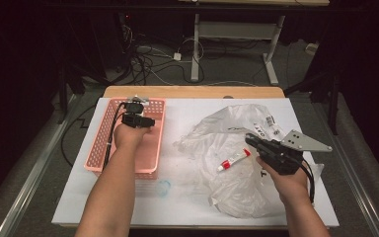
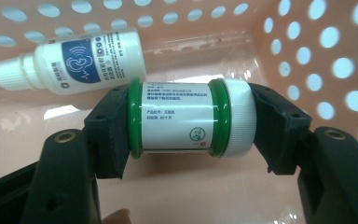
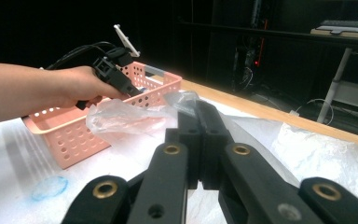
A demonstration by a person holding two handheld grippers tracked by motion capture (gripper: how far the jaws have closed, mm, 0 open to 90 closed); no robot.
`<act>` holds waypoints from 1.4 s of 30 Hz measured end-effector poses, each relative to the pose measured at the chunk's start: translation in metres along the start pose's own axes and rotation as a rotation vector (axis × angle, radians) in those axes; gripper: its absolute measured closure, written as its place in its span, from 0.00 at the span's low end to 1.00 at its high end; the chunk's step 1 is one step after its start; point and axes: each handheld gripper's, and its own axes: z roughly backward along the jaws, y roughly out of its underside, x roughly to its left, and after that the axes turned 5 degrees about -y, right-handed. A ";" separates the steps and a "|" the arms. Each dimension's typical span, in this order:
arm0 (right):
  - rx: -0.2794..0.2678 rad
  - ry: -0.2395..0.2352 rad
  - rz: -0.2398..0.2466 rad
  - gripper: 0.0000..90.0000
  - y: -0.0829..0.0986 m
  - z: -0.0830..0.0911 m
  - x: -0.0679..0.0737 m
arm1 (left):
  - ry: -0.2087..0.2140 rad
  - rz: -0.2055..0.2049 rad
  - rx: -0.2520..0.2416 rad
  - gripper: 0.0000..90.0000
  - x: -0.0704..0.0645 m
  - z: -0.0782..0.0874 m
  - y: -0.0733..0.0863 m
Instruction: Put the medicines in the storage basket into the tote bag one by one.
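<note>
Left gripper view: my left gripper (image 2: 189, 122) jaws clamp the green-ringed white jar (image 2: 191, 116) endwise above the pink perforated plastic basket (image 2: 307, 56); a sudden opening might roll it against the white dropper bottle (image 2: 74, 60), while my right gripper (image 3: 199, 140) jaws sit closed, pinching the clear plastic bag (image 3: 121, 119).

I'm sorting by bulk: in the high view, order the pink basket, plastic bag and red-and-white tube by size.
Plastic bag and pink basket look about alike; the crumpled bag's outline leaves it unsure. Red-and-white tube is clearly smallest.
</note>
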 end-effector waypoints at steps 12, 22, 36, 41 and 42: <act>0.000 -0.009 0.011 1.00 -0.002 -0.001 0.004 | 0.017 -0.047 -0.043 0.39 -0.007 0.033 0.017; -0.001 -0.008 0.009 1.00 -0.002 -0.001 0.004 | 0.034 -0.057 -0.082 0.39 -0.008 0.059 0.033; -0.006 -0.007 0.013 1.00 -0.003 0.001 0.004 | 0.055 -0.128 -0.175 0.39 -0.011 0.094 0.074; -0.002 -0.003 0.010 1.00 -0.003 0.001 0.005 | 0.077 -0.141 -0.205 0.39 -0.013 0.104 0.091; -0.002 -0.003 0.011 1.00 -0.003 0.001 0.005 | 0.075 -0.143 -0.215 0.39 -0.013 0.105 0.094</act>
